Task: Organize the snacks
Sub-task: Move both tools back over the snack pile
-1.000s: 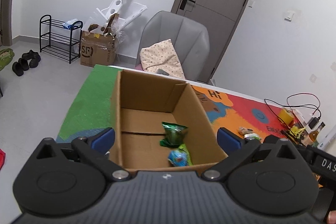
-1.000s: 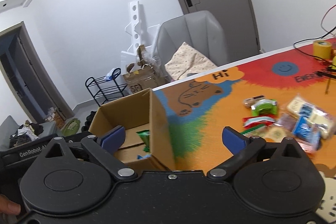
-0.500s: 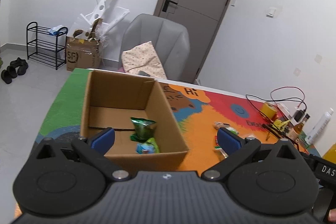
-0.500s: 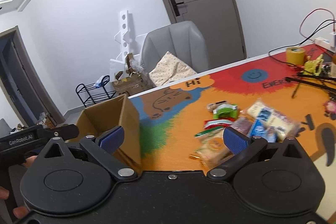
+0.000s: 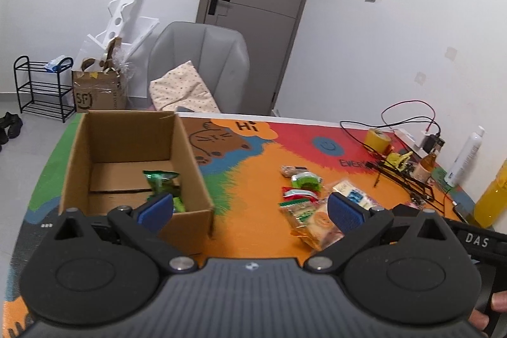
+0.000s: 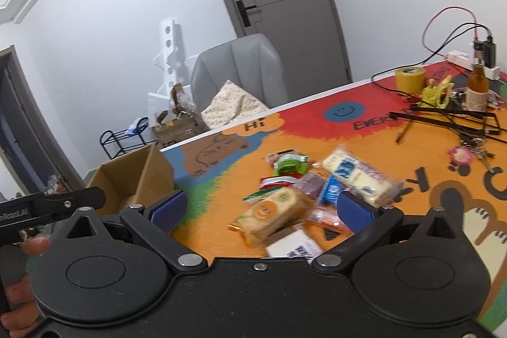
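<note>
Both the left gripper [image 5: 250, 208] and right gripper [image 6: 261, 208] are spread wide, empty. Loose snacks [image 6: 317, 195] lie heaped right of the cardboard box [image 5: 196, 179]. Straddling one packet squarely before closing would likely grip best.

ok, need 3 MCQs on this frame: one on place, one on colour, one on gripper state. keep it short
1. Where is the green snack bag?
A. inside the cardboard box
B. on the chair
C. under the tape roll

2. What colour is the tape roll?
A. blue
B. yellow
C. white

3. What state is the right gripper in?
A. shut on a packet
B. shut on nothing
C. open, holding nothing

Answers:
1 A: the bag lies on the box floor in the left wrist view.
2 B: the roll near the cables is yellow.
3 C: the blue pads are spread wide apart, with the snack pile lying on the mat beyond them.
</note>
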A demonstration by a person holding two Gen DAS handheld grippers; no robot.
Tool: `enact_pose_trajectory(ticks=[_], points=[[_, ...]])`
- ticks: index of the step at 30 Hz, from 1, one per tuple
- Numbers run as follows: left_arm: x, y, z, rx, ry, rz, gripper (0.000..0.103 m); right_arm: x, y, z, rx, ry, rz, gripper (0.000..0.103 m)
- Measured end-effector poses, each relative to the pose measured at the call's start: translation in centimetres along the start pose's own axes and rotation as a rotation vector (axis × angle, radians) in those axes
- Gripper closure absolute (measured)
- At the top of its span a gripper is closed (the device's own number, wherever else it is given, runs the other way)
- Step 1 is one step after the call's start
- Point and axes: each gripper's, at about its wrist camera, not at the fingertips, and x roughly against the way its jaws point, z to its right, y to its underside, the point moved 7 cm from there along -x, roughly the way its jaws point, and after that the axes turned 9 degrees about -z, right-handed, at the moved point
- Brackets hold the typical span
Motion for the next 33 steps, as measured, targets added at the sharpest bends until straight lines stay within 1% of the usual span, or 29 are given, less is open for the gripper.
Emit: enact_pose_trajectory(ticks=[8, 13, 20, 22, 24, 26, 28, 31, 33], points=[[-0.7, 0.1, 2.3, -0.027, 0.020, 0.012, 0.000, -0.1, 0.2, 3.0, -0.048, 0.025, -0.002, 0.000], [-1.7, 0.3, 3.6, -0.040, 0.039, 0.004, 0.000, -0.6, 0.3, 4.4, -0.065, 0.034, -0.011, 0.000], [-3.7, 0.3, 4.9, -0.056, 0.052, -0.019, 0.001, -2.0, 0.7, 5.9, -0.093, 0.034, -0.034, 0.003], [-4.4, 0.5, 5.2, -0.062, 0.059, -0.026, 0.001, -2.6, 0.8, 6.3, -0.103, 0.039, -0.046, 0.006], [-5.2, 0.6, 5.6, -0.069, 0.066, -0.037, 0.002, -3.2, 1.0, 6.7, -0.119, 0.036, -0.061, 0.013], [-6.1, 0.9, 6.0, -0.077, 0.070, -0.056, 0.003, -3.8, 1.2, 7.1, -0.130, 0.032, -0.077, 0.018], [-7.1, 1.1, 6.2, -0.085, 0.080, -0.072, 0.004, -4.5, 1.5, 7.5, -0.142, 0.030, -0.091, 0.019], [-8.3, 1.3, 6.7, -0.093, 0.092, -0.092, 0.005, -5.5, 1.6, 8.2, -0.167, 0.033, -0.110, 0.024], [-9.3, 1.4, 6.9, -0.094, 0.096, -0.109, 0.008, -6.2, 1.6, 8.7, -0.199, 0.014, -0.123, 0.031]])
